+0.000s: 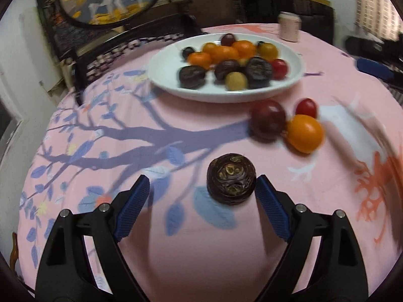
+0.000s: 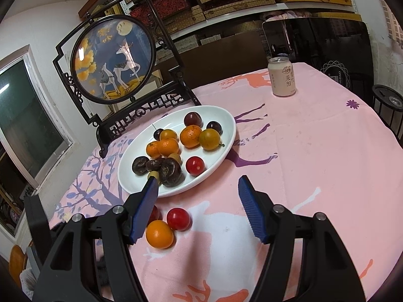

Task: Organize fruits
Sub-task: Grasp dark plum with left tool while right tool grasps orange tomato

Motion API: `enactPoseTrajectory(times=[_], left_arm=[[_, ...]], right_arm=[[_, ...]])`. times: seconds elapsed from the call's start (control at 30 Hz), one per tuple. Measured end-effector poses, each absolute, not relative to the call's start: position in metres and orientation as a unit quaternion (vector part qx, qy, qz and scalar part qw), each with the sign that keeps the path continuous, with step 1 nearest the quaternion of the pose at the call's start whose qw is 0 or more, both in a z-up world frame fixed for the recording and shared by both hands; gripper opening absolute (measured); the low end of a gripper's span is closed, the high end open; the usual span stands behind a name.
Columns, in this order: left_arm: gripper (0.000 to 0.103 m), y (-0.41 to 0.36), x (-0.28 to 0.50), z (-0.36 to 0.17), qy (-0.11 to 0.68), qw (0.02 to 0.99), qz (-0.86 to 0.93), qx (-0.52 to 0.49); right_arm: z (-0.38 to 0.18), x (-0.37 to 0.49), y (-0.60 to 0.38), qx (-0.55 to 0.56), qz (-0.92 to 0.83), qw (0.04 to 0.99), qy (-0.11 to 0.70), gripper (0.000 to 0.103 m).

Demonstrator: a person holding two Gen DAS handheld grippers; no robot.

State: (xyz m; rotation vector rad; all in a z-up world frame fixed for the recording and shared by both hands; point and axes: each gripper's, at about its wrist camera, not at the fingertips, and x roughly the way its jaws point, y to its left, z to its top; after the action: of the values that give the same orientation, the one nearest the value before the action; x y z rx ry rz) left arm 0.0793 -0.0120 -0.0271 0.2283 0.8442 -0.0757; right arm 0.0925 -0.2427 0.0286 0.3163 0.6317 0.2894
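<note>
A white oval plate (image 1: 294, 74) (image 2: 226, 136) holds several oranges, dark wrinkled fruits, plums and cherry tomatoes. A dark wrinkled fruit (image 1: 231, 178) lies on the pink cloth, between the tips of my open left gripper (image 1: 202, 188), close to the right finger and untouched. Beyond it lie a dark plum (image 1: 268, 119), a red tomato (image 1: 306, 108) (image 2: 178, 218) and an orange fruit (image 1: 304, 133) (image 2: 159, 234). My right gripper (image 2: 199, 188) is open and empty, hovering above the plate's near rim; its left finger hides part of the plum.
A pale drink can (image 2: 281, 76) (image 1: 289, 26) stands at the table's far side. A black-framed round deer picture (image 2: 113, 58) stands behind the plate on the left. Shelves with boxes fill the back wall. The pink cloth (image 2: 314, 151) stretches to the right.
</note>
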Motion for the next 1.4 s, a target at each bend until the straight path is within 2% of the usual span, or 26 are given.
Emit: enactPoseTrajectory(times=[0.13, 0.33, 0.6, 1.4], left_arm=[[0.086, 0.016, 0.088, -0.025, 0.42, 0.906, -0.012, 0.055], [0.086, 0.011, 0.091, -0.026, 0.419, 0.905, -0.01, 0.069], [0.086, 0.013, 0.095, -0.024, 0.415, 0.908, -0.006, 0.06], [0.087, 0.001, 0.095, -0.026, 0.411, 0.908, -0.012, 0.081]], right_arm=[[0.023, 0.092, -0.237, 0.155, 0.155, 0.921, 0.323, 0.066], [0.007, 0.084, -0.206, 0.114, 0.196, 0.901, 0.369, 0.066], [-0.011, 0.068, -0.161, 0.016, 0.223, 0.893, 0.391, 0.05], [-0.021, 0.077, -0.159, 0.004, 0.191, 0.894, 0.406, 0.05]])
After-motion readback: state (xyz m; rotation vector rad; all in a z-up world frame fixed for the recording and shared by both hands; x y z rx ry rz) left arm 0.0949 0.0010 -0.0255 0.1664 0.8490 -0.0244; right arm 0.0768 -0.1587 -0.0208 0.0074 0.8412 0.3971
